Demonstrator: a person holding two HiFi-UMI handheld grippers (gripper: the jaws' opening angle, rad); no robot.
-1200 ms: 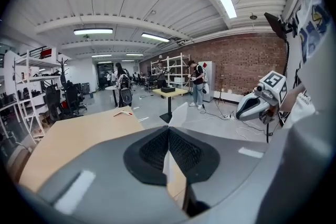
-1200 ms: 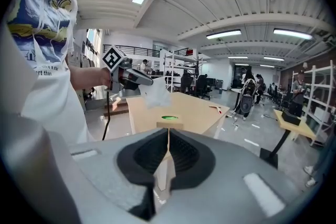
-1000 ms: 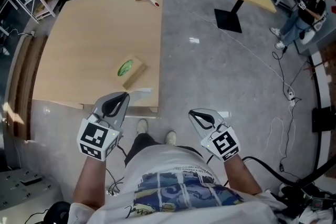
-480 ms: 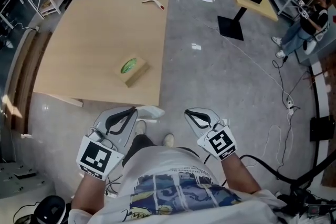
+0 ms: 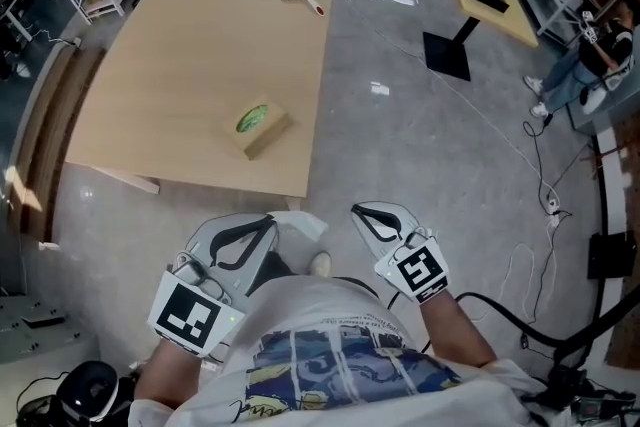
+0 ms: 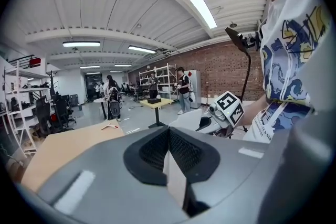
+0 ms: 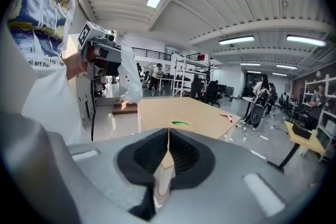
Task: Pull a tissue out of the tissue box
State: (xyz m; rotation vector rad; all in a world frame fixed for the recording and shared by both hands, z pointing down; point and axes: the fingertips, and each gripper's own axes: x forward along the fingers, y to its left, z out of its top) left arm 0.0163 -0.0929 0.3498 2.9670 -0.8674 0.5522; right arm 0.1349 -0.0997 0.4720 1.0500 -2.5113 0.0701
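Tissue box (image 5: 262, 127) on wooden table (image 5: 170, 75), grey concrete floor (image 5: 400, 155)

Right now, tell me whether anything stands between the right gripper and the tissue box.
Nothing visible does. The right gripper, shut and empty, hangs off the near edge of the table. Between it and the tissue box lie only floor and bare tabletop. The left gripper, shut on a tissue, is off to the side.
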